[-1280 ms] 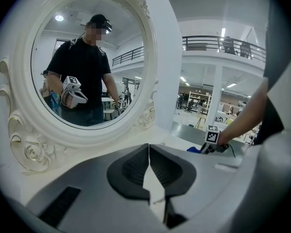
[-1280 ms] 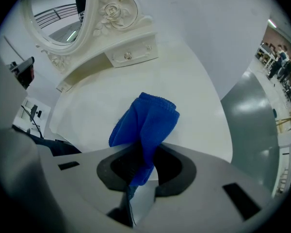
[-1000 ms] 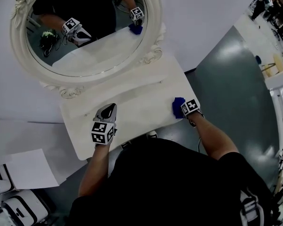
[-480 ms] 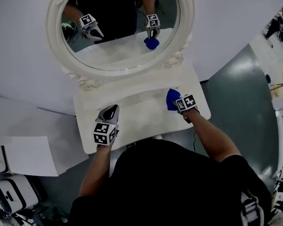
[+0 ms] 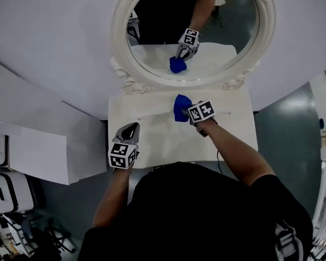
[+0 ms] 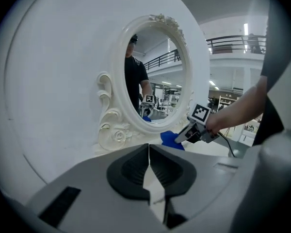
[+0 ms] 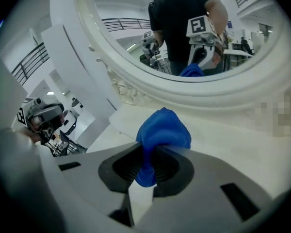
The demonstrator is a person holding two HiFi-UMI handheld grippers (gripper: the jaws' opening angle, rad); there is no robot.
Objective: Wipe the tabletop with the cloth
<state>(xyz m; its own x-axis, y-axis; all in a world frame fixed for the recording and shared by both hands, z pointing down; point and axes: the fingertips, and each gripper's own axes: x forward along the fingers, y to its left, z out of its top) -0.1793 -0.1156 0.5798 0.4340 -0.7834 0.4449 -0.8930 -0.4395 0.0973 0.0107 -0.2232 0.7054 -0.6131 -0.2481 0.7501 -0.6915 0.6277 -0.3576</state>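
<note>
A bunched blue cloth [image 5: 180, 106] rests on the white tabletop [image 5: 157, 137] near its back edge, just below the oval mirror [image 5: 193, 31]. My right gripper [image 5: 187, 112] is shut on the cloth [image 7: 162, 130], which bulges out past the jaws and presses on the tabletop [image 7: 242, 149]. My left gripper [image 5: 130, 128] hovers at the table's front left, shut with nothing in it [image 6: 149, 152]. From the left gripper view the cloth [image 6: 172, 140] and the right gripper show at the mirror's base. The mirror reflects the cloth and the right gripper.
The mirror's ornate white frame [image 5: 131, 83] stands on the table's back edge against a white wall. A white box [image 5: 41, 154] and cases [image 5: 2, 192] sit on the floor at the left. Grey floor [image 5: 293, 124] lies to the right.
My right gripper has slid the blue cloth leftward along the tabletop, from the right end toward the back middle by the mirror. My left gripper has stayed at the front left.
</note>
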